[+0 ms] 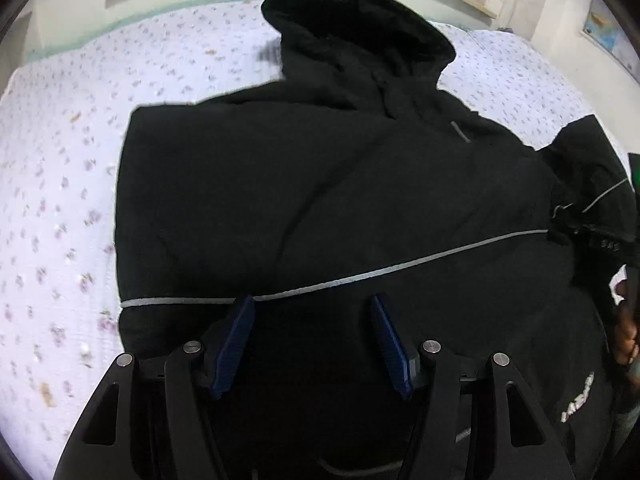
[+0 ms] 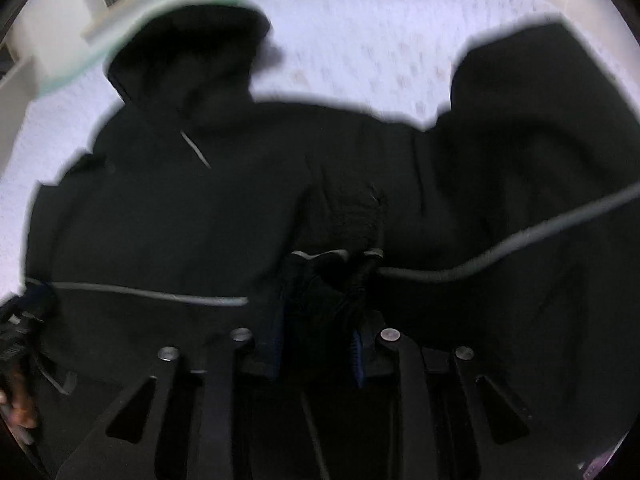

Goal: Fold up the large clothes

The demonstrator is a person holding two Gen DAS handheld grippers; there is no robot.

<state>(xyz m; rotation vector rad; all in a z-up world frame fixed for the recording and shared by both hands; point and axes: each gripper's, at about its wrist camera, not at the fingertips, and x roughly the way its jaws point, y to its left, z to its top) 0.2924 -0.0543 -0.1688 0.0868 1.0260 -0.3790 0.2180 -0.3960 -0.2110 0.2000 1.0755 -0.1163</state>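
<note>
Right claw (image 2: 320,280) is pinched on a bunched fold of the black hooded jacket (image 1: 320,184), apparently to draw that side inward. Left claw (image 1: 312,336) hangs half-wide, empty, above the jacket spread on the bed (image 1: 60,200).

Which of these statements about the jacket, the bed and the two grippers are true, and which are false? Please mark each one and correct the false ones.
1. The jacket is black with a thin grey stripe. True.
2. The jacket lies on a bare wooden floor. False: it lies on a bed sheet with small flowers.
3. The left gripper is open, with nothing pinched between its blue pads. True.
4. The right gripper is wide open above the jacket. False: it is shut on a bunch of the jacket's cloth.
5. The jacket's hood lies at the far end, away from the grippers. True.
</note>
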